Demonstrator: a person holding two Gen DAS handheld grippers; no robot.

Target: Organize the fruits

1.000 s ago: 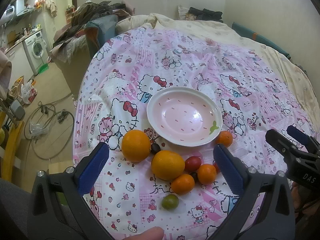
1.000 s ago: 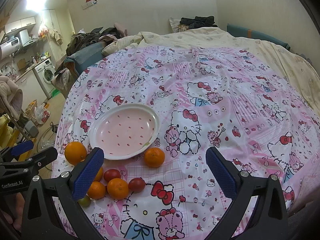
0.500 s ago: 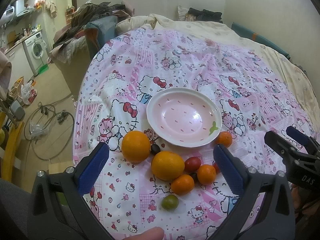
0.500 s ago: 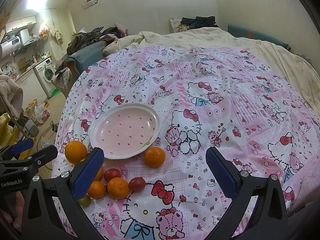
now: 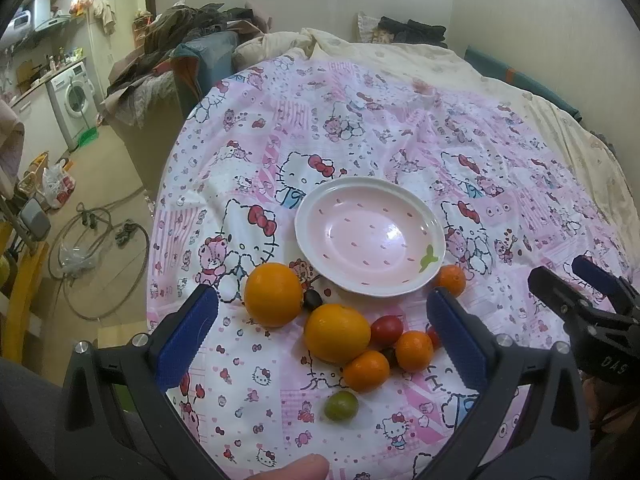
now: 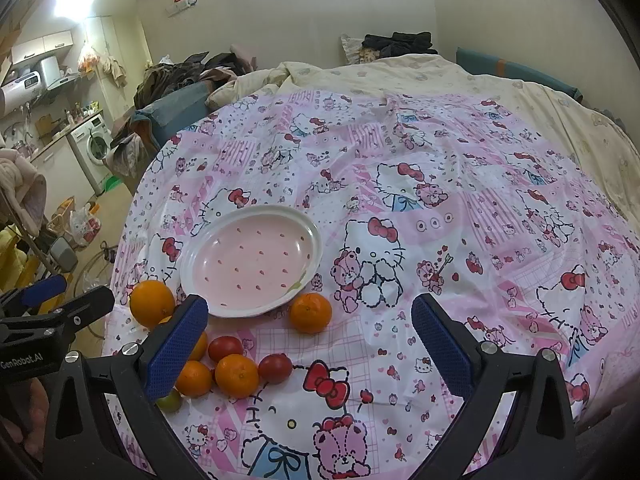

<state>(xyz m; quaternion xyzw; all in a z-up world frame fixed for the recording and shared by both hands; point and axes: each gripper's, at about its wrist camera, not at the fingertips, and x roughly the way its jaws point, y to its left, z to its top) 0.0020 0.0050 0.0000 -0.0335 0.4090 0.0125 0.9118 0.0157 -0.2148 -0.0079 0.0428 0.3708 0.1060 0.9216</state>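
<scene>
An empty pink plate (image 5: 316, 216) with a white rim lies on the Hello Kitty sheet; it also shows in the right wrist view (image 6: 192, 258). Near it lie two large oranges (image 5: 273, 294) (image 5: 337, 333), several small tangerines (image 5: 414, 351) (image 6: 311, 312), red tomatoes (image 5: 386, 330) (image 6: 275, 367), a dark fruit (image 5: 312, 299) and a green fruit (image 5: 341, 406). My left gripper (image 5: 322, 344) is open and empty above the fruit cluster. My right gripper (image 6: 310, 346) is open and empty, to the right of the fruit.
The pink sheet (image 6: 440, 208) covers a bed with a cream blanket (image 6: 520, 92) behind. The bed's left edge drops to a floor with cables (image 5: 100, 236), bags and a washing machine (image 5: 74, 100). Clothes are piled at the back left (image 5: 188, 28).
Both grippers have hardly moved; the views have shifted only slightly. The fruit and plate lie where they were.
</scene>
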